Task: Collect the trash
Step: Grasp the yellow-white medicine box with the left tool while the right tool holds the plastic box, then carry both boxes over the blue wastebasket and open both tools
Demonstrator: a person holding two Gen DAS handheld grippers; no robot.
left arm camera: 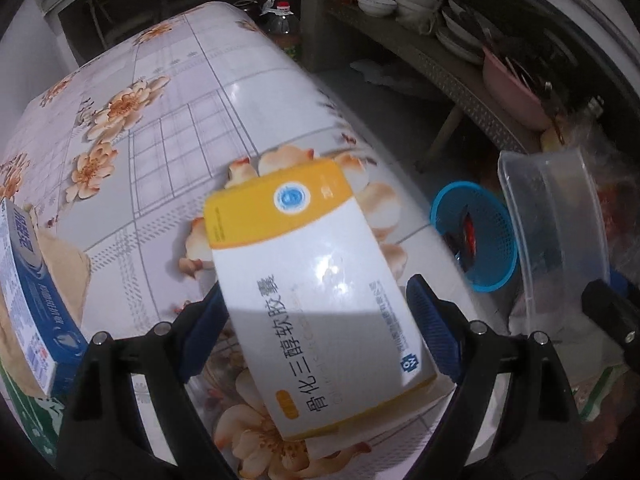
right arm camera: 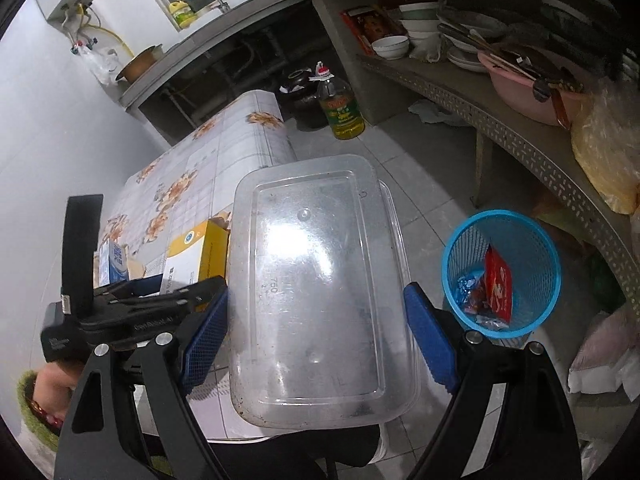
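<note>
A yellow and white medicine box [left arm camera: 320, 264] sits tilted between the blue pads of my left gripper [left arm camera: 318, 292], which is shut on its two long sides above the floral table [left arm camera: 180, 120]. My right gripper [right arm camera: 316, 292] is shut on a clear plastic container [right arm camera: 316, 280], held bottom up past the table's near edge. The right wrist view also has the box [right arm camera: 192, 256] in it. A blue mesh basket [right arm camera: 500, 272] stands on the tiled floor to the right, with red and blue wrappers inside. A blue and white box [left arm camera: 28, 280] lies on the table at the left.
A perforated shelf [right arm camera: 500, 120] along the right carries bowls, plates and a pink basin [right arm camera: 524, 92]. An oil bottle [right arm camera: 340, 112] stands on the floor beyond the table's far end. A person's sleeve shows at the lower left of the right wrist view.
</note>
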